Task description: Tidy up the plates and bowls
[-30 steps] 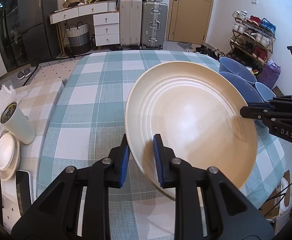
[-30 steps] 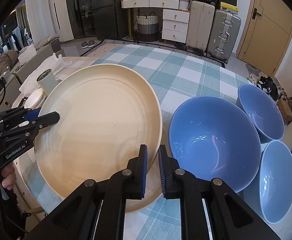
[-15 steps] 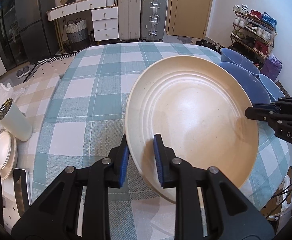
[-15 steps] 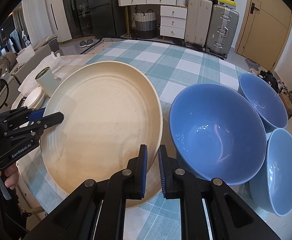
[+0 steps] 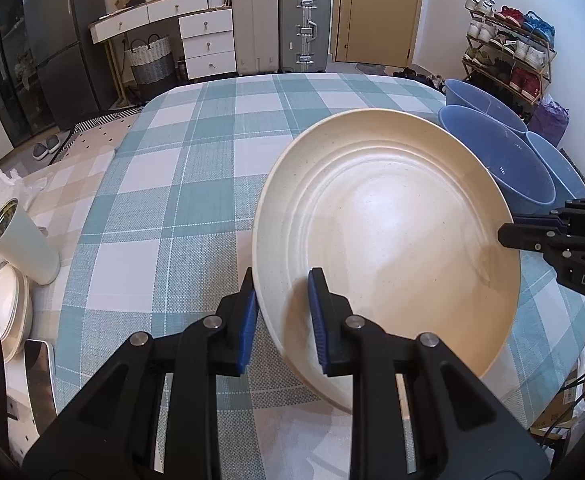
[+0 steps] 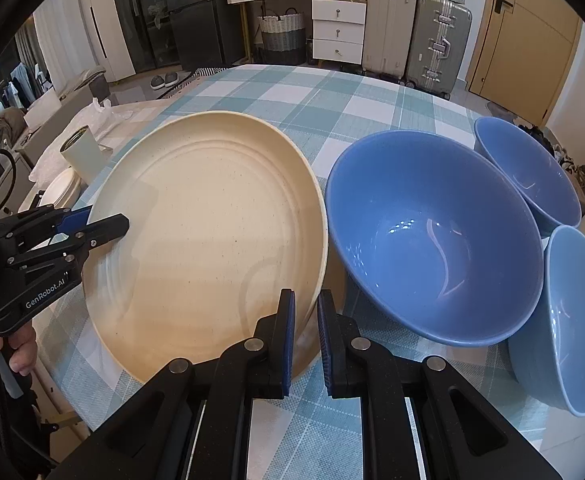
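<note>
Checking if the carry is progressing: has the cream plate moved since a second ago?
Yes. The plate, clamped by both grippers, has come down toward the tablecloth; its right rim now sits lower against the big blue bowl.

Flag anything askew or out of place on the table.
The cream plate is tilted, clamped at opposite rims by the left gripper and right gripper. The three blue bowls crowd together, leaning; nothing looks spilled or broken.

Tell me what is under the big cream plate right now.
Below the cream plate, gripped at opposite rims by the left gripper and right gripper, lies the checked tablecloth. The plate hides the cloth directly beneath it, and whether its underside touches the cloth cannot be seen.
</note>
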